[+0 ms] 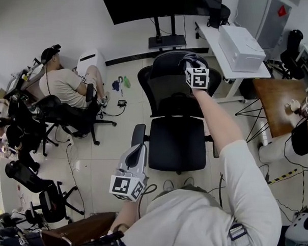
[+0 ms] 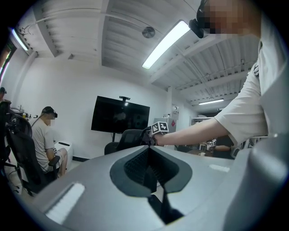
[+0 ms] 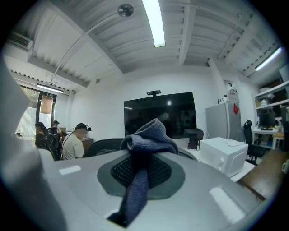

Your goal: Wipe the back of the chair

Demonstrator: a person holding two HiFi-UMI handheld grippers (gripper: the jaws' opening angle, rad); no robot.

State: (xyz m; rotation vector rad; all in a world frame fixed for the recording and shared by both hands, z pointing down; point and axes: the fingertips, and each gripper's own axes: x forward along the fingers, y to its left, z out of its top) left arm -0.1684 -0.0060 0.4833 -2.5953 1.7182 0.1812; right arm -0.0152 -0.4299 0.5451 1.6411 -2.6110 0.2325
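The black mesh office chair (image 1: 175, 127) stands in the middle of the floor, its seat facing me. My right gripper (image 1: 193, 65) reaches out to the top edge of the chair back (image 1: 169, 74) and is shut on a blue-grey cloth (image 1: 190, 59). In the right gripper view the cloth (image 3: 151, 133) bunches above the jaws and hangs down between them, with the chair's mesh back (image 3: 100, 145) just behind. My left gripper (image 1: 136, 154) hangs low beside the chair's left armrest, jaws shut and holding nothing. In the left gripper view the chair (image 2: 128, 137) sits beyond the left gripper (image 2: 151, 158).
A white desk (image 1: 213, 41) with a white box (image 1: 241, 47) stands behind the chair on the right, a large dark screen (image 1: 159, 5) behind that. A seated person (image 1: 64, 85) and other black chairs (image 1: 67, 118) fill the left. A wooden table (image 1: 277, 105) is at right.
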